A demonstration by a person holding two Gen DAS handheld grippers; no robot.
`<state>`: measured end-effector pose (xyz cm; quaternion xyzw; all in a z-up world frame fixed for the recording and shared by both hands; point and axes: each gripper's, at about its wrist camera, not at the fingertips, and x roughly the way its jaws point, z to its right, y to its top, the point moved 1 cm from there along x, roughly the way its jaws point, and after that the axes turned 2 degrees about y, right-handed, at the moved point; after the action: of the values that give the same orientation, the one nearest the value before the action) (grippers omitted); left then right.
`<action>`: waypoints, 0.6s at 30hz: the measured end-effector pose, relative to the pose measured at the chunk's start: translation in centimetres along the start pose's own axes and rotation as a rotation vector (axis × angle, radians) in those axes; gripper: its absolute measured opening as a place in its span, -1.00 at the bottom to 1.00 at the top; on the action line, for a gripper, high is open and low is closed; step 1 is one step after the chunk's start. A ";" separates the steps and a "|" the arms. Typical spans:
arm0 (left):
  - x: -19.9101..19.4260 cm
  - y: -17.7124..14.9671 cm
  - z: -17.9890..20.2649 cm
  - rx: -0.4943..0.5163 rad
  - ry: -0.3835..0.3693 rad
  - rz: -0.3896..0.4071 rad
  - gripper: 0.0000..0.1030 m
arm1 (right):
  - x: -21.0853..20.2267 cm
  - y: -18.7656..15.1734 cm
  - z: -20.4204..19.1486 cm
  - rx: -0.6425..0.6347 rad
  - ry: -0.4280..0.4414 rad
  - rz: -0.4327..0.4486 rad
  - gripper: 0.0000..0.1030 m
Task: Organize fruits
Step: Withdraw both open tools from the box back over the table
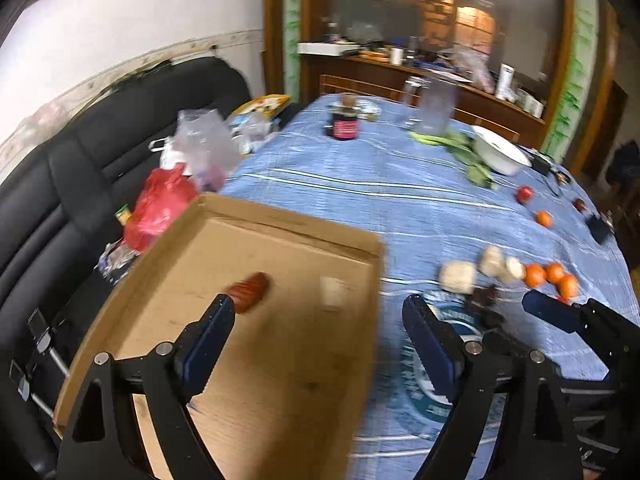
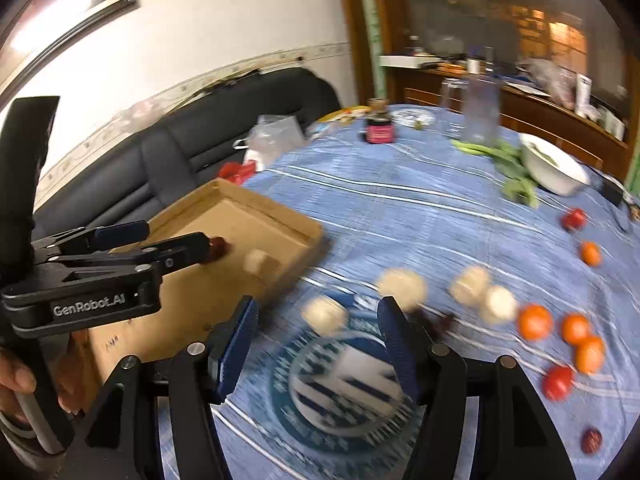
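Note:
My left gripper point(image 1: 320, 320) is open over the cardboard tray point(image 1: 280, 216), with nothing between its fingers. In the tray, a dark red fruit point(image 1: 250, 292) lies just past the left fingertip and a pale chunk point(image 1: 334, 292) sits further right. My right gripper point(image 2: 318, 328) is open above the blue cloth, and a pale round piece point(image 2: 324, 314) lies blurred on the cloth just beyond its tips. In the right wrist view, the left gripper point(image 2: 172, 236) reaches over the tray point(image 2: 272, 204) next to the red fruit point(image 2: 219, 249). More pale pieces point(image 2: 470, 286), oranges point(image 2: 534, 322) and small red fruits point(image 2: 558, 382) are scattered to the right.
A white bowl point(image 2: 556, 168) with greens point(image 2: 516, 184), a dark jar point(image 2: 380, 130) and a clear jug point(image 2: 480, 112) stand at the table's far side. A black sofa point(image 1: 80, 168) with plastic bags point(image 1: 160, 204) runs along the left. A hand point(image 2: 16, 380) holds the left gripper's handle.

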<state>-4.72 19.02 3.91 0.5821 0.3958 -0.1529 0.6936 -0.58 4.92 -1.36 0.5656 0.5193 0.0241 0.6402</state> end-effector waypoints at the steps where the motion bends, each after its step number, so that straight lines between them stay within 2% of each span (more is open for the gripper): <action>1: -0.1 -0.2 0.7 0.006 -0.011 0.000 0.66 | -0.8 -0.4 0.7 0.015 -0.010 0.004 0.30; 6: -0.3 -1.4 3.9 0.025 -0.082 -0.014 0.66 | -4.7 -2.3 4.3 0.061 -0.087 0.032 0.38; 13: 0.1 -3.1 5.8 0.043 -0.151 -0.063 0.66 | -8.4 -5.7 8.9 0.129 -0.181 0.038 0.39; 18: 0.6 -4.3 7.2 0.081 -0.149 -0.083 0.66 | -9.6 -7.6 11.1 0.172 -0.212 0.030 0.39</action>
<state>-4.59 11.27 0.60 0.5796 0.3605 -0.2403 0.6902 -1.55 -11.45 -2.93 0.6253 0.4404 -0.0709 0.6403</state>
